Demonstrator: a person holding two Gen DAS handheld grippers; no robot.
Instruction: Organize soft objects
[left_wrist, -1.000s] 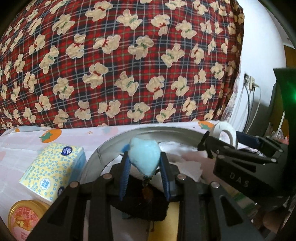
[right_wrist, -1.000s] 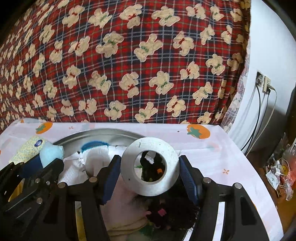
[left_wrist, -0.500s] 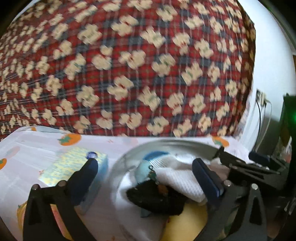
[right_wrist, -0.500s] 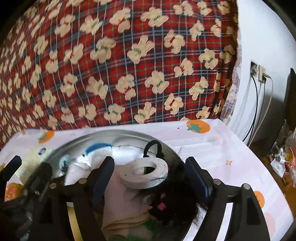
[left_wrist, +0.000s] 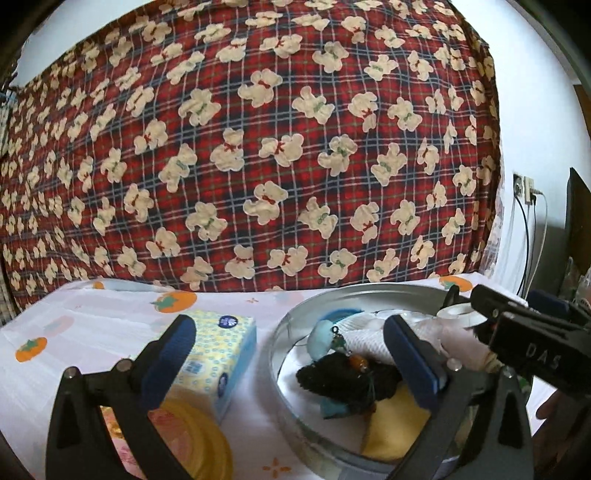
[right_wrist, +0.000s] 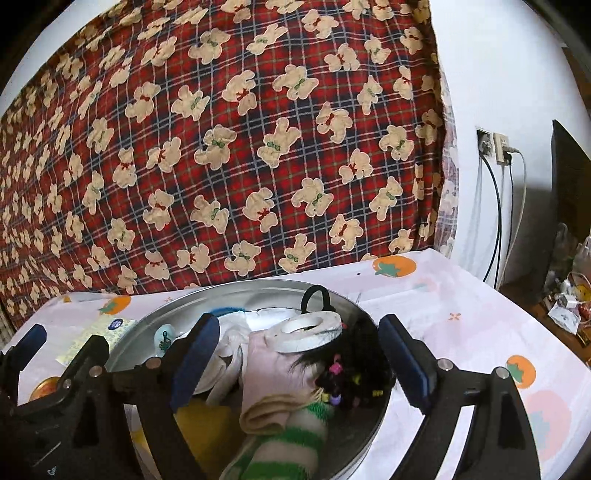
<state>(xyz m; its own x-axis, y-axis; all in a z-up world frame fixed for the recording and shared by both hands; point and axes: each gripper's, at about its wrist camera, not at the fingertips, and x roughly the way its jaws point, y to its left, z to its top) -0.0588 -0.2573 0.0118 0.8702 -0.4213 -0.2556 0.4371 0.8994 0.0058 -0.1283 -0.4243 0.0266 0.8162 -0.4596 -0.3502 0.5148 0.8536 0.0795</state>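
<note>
A round metal basin (left_wrist: 284, 328) (right_wrist: 229, 291) holds several soft things. A light blue puff (left_wrist: 320, 338) (right_wrist: 163, 336) lies at its left, beside a black fuzzy piece (left_wrist: 332, 376), a white cloth (left_wrist: 365, 339) and a yellow cloth (left_wrist: 391, 428). A white tape ring (right_wrist: 306, 330) rests on a pink cloth (right_wrist: 269, 373), with a black-haired doll (right_wrist: 354, 354) and a green striped sock (right_wrist: 288, 443). My left gripper (left_wrist: 291, 360) is open and empty above the basin's left edge. My right gripper (right_wrist: 299, 354) is open and empty over the basin.
A blue and yellow tissue pack (left_wrist: 214, 354) (right_wrist: 96, 334) lies left of the basin, with a yellow-lidded tub (left_wrist: 184, 435) in front of it. A red plaid bear-print cover (left_wrist: 258, 147) rises behind. Wall socket and cables (right_wrist: 495, 155) are at the right.
Both grippers opened. The left let go of the blue puff and the right let go of the white tape ring; both now lie in the basin. Both grippers pulled back.
</note>
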